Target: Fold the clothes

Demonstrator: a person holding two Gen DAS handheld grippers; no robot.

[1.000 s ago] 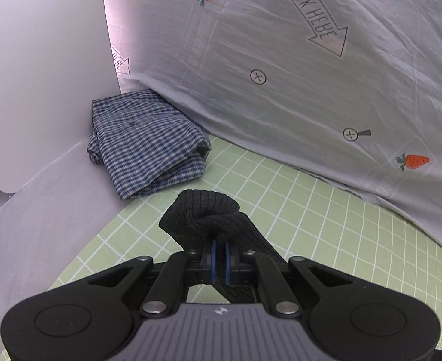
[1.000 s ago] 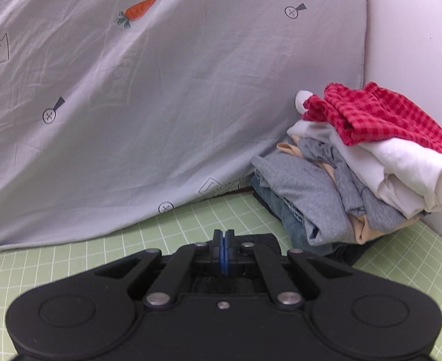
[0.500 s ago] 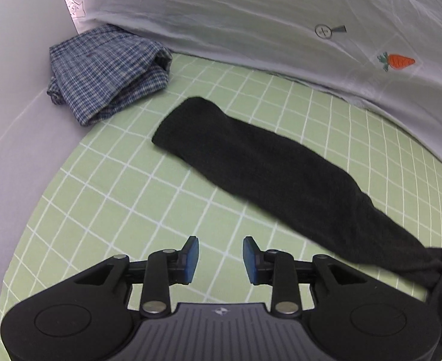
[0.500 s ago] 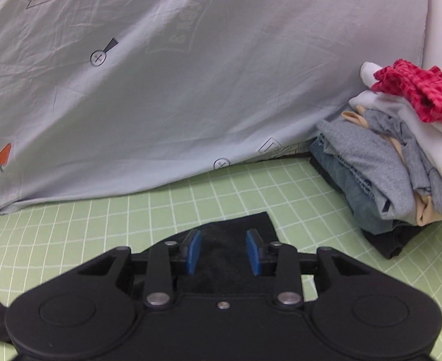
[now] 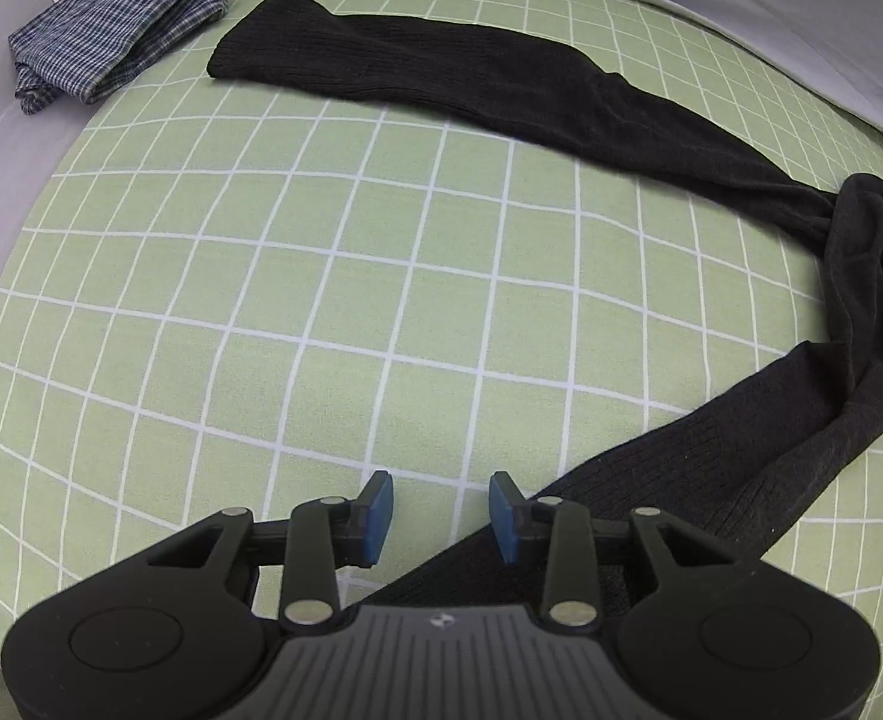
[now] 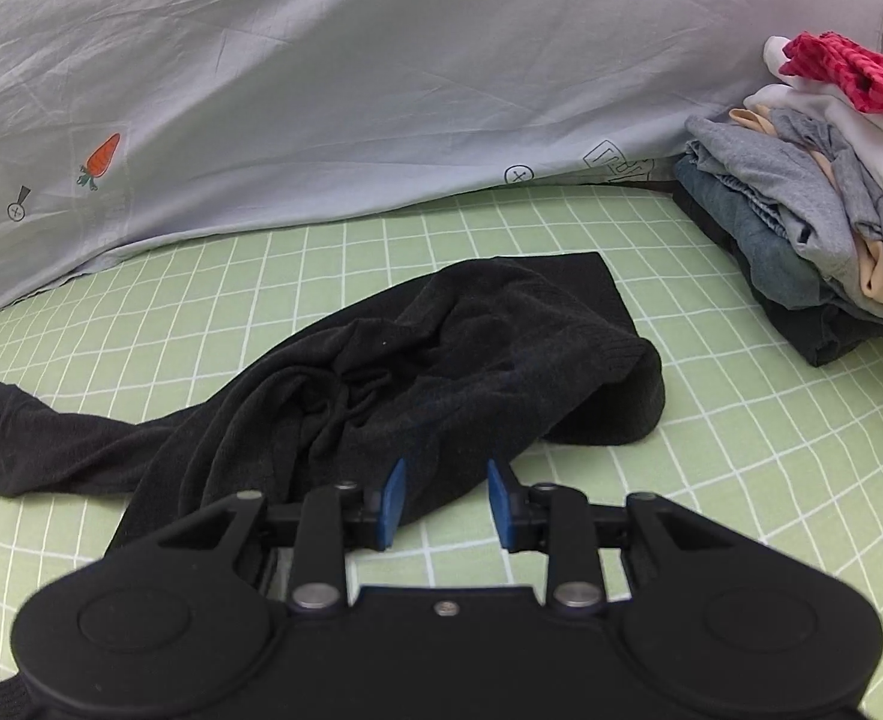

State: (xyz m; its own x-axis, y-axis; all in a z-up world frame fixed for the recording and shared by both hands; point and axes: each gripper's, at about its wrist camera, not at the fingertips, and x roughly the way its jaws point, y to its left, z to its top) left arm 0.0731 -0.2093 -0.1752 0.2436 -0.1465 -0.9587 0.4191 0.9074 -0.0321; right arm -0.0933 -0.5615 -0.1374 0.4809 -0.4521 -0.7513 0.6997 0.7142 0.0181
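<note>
**K:** Two legs on the black tights [image 5: 501, 78], both flat on the green grid mat [image 5: 261, 300]. One runs along the far side toward the plaid shirt [image 5: 111, 24], the other comes back under the left claw [image 5: 441, 516]. Waist end is bunched in front of the right claw [image 6: 444, 501].

**R:** Claw state?

**K:** Both spread, holding nothing. Left one has its right pad just above the near leg; the right one hovers at the edge of the waist heap.

**R:** Then don't fold yet, I'd say. Waist is crumpled, and the legs look twisted where they meet.

**K:** Agreed. Pinch the waistband at two corners, pull it flat, then lay one leg on the other. Knit looks stretchy, so grab low and shallow or it'll drag the whole thing.

**R:** Clearance?

**K:** Unfolded pile [image 6: 813, 210] sits well right, grey printed sheet [image 6: 381, 90] behind. Keep the fold mid-mat.
</note>
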